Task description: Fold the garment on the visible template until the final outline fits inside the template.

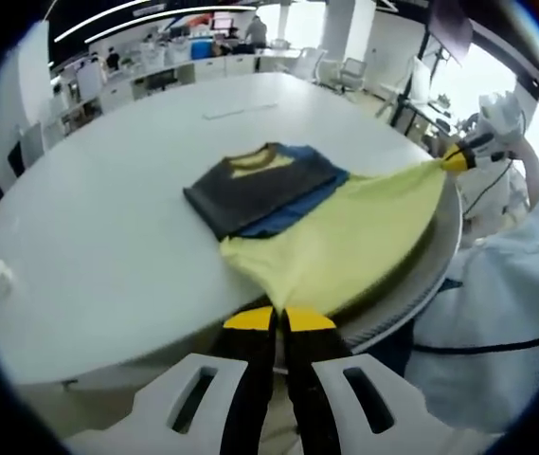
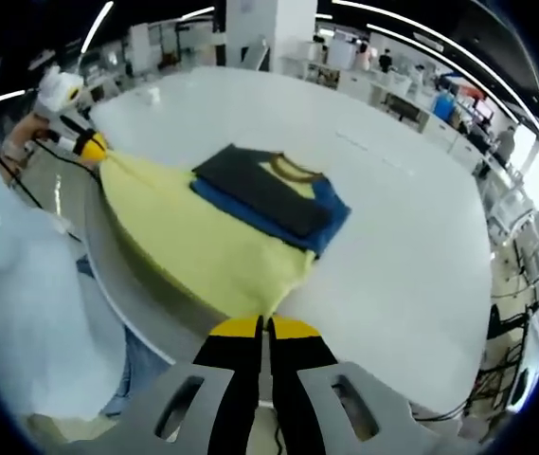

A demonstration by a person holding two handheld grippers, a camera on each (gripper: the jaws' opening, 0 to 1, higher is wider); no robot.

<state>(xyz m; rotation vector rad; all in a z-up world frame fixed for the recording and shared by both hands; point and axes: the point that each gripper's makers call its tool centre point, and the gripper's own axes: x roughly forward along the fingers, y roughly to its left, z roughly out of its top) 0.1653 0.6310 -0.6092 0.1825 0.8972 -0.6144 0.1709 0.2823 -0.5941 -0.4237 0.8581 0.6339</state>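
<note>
- Yellow-tipped left gripper and right gripper, jaws clamped on the T-shirt hem corners at frame bottom.
- Hem held taut off the white table, likely for folding over the centre-frame sleeves.

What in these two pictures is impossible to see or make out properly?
- Template: not discernible in either view; the garment covers that part of the table.
- Hem corners: pinched inside the left gripper and right gripper, both views.
- Garment underside: hidden by its folded sleeves.
- Background people: too small.
</note>
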